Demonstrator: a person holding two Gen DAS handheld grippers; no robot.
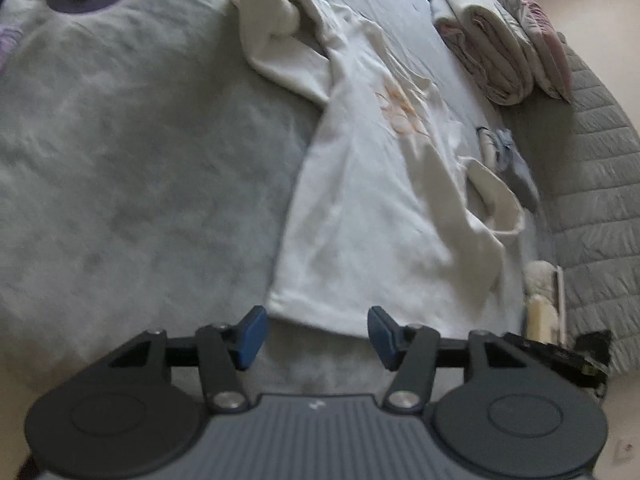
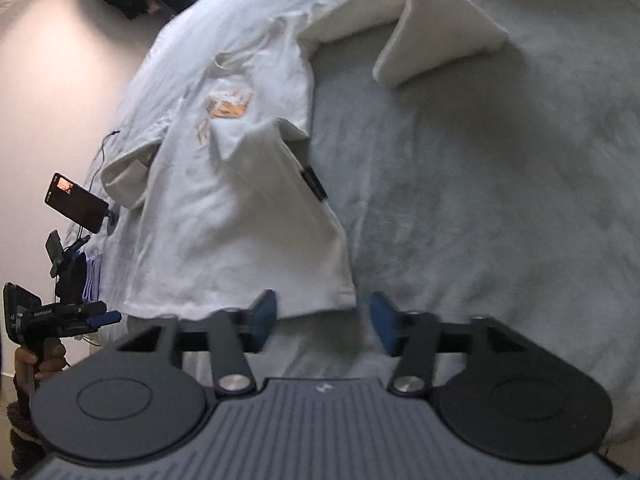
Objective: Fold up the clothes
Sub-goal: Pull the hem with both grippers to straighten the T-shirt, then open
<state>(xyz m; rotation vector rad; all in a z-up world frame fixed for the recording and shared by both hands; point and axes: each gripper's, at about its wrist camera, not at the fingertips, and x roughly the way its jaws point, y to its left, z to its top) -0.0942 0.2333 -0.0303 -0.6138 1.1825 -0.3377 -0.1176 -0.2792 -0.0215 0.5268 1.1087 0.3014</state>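
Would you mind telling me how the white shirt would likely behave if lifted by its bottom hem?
The white shirt looks floppy: it lies creased, one sleeve bunched. Lifted, it would probably sag and drag across the bedspread.

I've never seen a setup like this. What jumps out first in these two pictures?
A white shirt with an orange print lies spread on a grey bed cover, one sleeve curled at its far end. In the foreground of each view, a gripper's blue-tipped fingers stand apart just short of the shirt's near hem, holding nothing. Folded bedding sits stacked at the bed's far right edge.
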